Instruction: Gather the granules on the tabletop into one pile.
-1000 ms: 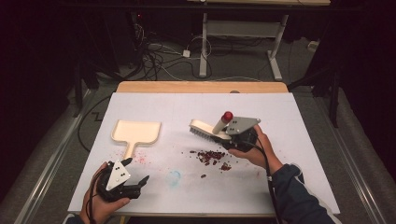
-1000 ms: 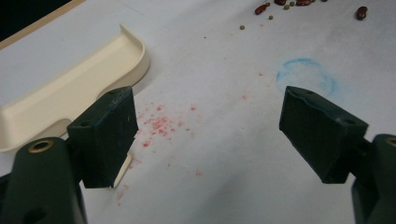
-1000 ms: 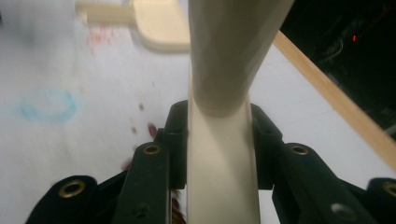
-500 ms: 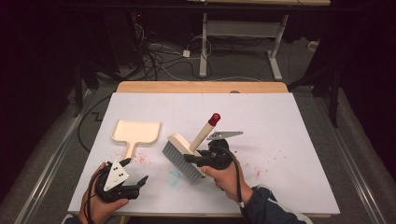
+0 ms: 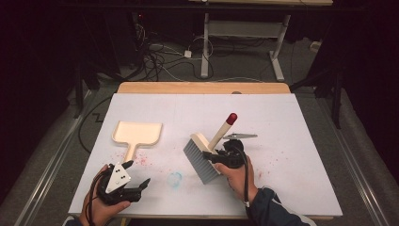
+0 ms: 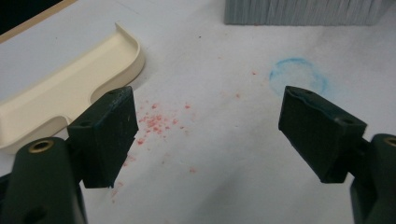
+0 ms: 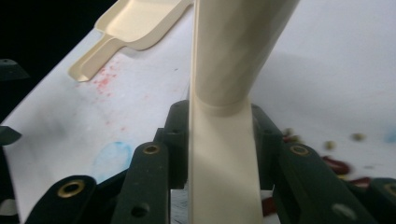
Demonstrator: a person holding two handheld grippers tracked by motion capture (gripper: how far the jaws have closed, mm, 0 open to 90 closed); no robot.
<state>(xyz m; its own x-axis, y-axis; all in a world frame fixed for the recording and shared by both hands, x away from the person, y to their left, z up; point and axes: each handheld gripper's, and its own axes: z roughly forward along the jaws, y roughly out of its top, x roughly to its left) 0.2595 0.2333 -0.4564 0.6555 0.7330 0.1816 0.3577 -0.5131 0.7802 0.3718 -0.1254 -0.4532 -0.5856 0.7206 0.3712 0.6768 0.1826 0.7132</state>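
Note:
My right gripper [image 5: 217, 157] is shut on the cream handle of a hand brush [image 5: 207, 149] with grey bristles and a red tip; its bristle head rests on the white table sheet near the middle. Close up in the right gripper view, the brush handle [image 7: 224, 140] stands clamped between the jaws, with dark red crumbs [image 7: 336, 164] on the sheet behind. A cream dustpan [image 5: 136, 134] lies flat to the left, also seen as the dustpan [image 6: 60, 93] in the left gripper view. My left gripper [image 5: 136, 184] stands open at the front left, nothing between its jaws, its pads [image 6: 112, 133] wide apart.
Red speckles [image 5: 136, 162] stain the sheet below the dustpan, and a blue ring mark [image 5: 175, 179] lies between the grippers. The white sheet [image 5: 282, 122] covers a wooden table [image 5: 202, 87]. Cables and desk legs sit on the dark floor beyond.
My right gripper has carried the brush from the right side leftward to the middle, sweeping across where the crumbs lay; the handle now tilts up. The left gripper stayed put.

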